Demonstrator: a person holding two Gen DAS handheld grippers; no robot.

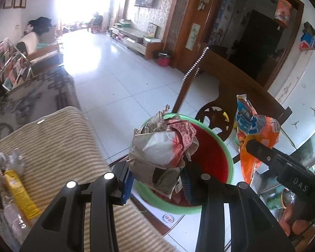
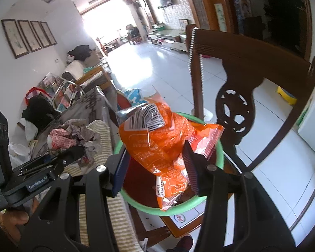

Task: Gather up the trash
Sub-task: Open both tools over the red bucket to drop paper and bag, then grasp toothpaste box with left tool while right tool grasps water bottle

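My left gripper (image 1: 156,183) is shut on a wad of crumpled paper (image 1: 159,147), grey-brown with red print, held over a round bin (image 1: 227,153) with a green rim and red inside. My right gripper (image 2: 155,168) is shut on an orange snack wrapper (image 2: 157,138) with a barcode, hanging above the same bin (image 2: 219,153). In the left wrist view the orange wrapper (image 1: 256,132) and the right gripper's finger (image 1: 268,157) show at the right. In the right wrist view the paper wad (image 2: 73,135) and the left gripper's body show at the left.
A striped cloth (image 1: 52,147) covers the table at the left, with a yellow carton (image 1: 21,195) and clear plastic wrappers on it. A dark wooden chair (image 2: 237,96) stands just behind the bin. White tiled floor (image 1: 115,79) stretches beyond. A small red waste bin (image 1: 163,58) sits by the far wall.
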